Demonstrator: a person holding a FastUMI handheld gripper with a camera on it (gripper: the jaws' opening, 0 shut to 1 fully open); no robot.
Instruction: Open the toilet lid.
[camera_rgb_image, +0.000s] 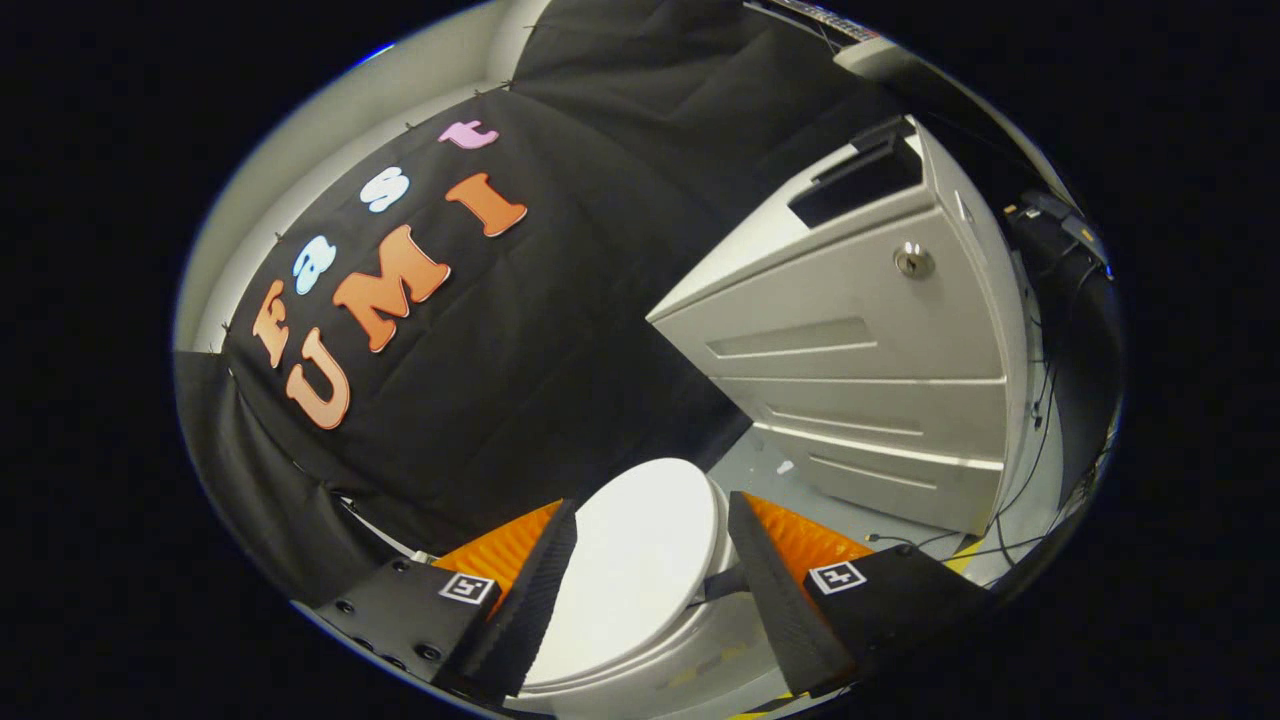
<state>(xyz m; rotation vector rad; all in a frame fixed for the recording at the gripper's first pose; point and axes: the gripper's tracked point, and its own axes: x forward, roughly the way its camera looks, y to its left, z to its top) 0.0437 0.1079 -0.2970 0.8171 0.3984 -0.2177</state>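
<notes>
the gripper (650, 560) looks down on the scene at a tilt, its jaws standing wide apart with nothing pressed between them. each finger carries a small square black-and-white marker (467, 587) on its base, and the ribbed pads face inward. between the two fingers, lower down and not touched by either, lies the white toilet lid (635, 570), shut flat on the toilet bowl (660, 672), whose pale rim shows under the lid's near edge. the lid's rounded far end reaches just past the fingertips. a dark strap or cable (715, 588) crosses from the lid's side toward the right finger; where it ends cannot be told. beyond the toilet is a patch of grey floor (760, 465) with a few small white specks, and thin black cables (940, 545) trail over it near the right finger. standing on that floor, just beyond and to the right of the toilet, is a light grey drawer cabinet (860, 340) with three drawer fronts, a round lock (913, 260) on the top one, and a dark recess in its top surface. behind everything hangs the booth's black cloth wall (560, 350), with a pale wall (330, 130) showing above it.
</notes>
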